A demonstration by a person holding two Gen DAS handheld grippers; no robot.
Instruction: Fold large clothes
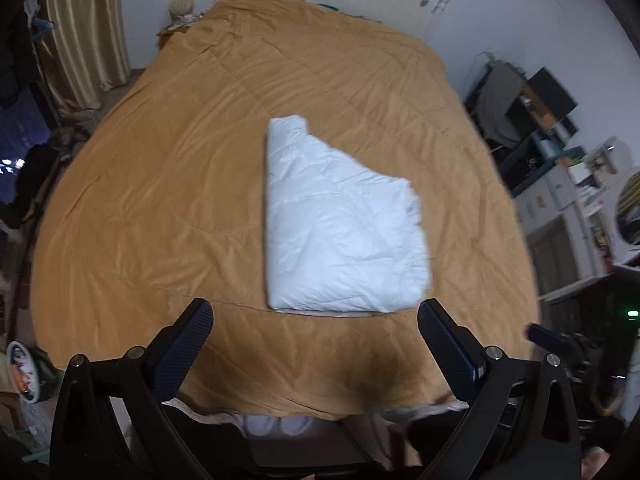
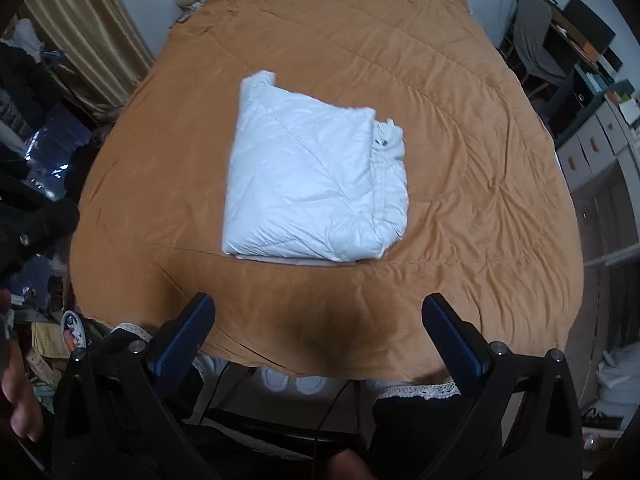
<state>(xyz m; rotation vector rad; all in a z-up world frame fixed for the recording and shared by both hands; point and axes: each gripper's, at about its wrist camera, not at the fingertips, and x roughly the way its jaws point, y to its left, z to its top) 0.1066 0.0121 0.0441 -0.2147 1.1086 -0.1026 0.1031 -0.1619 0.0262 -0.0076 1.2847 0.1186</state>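
A white puffy jacket lies folded into a compact bundle in the middle of a bed covered with a mustard-brown quilt. It also shows in the right wrist view, with its zipper edge and a small dark snap on the right side. My left gripper is open and empty, held above the near edge of the bed, just short of the jacket's near edge. My right gripper is open and empty, also above the near part of the quilt, a little back from the jacket.
Gold curtains hang at the far left. Shelves and a desk with clutter stand to the right of the bed, with white drawers. White slippers sit on the floor at the bed's foot. Clutter lies at the lower left.
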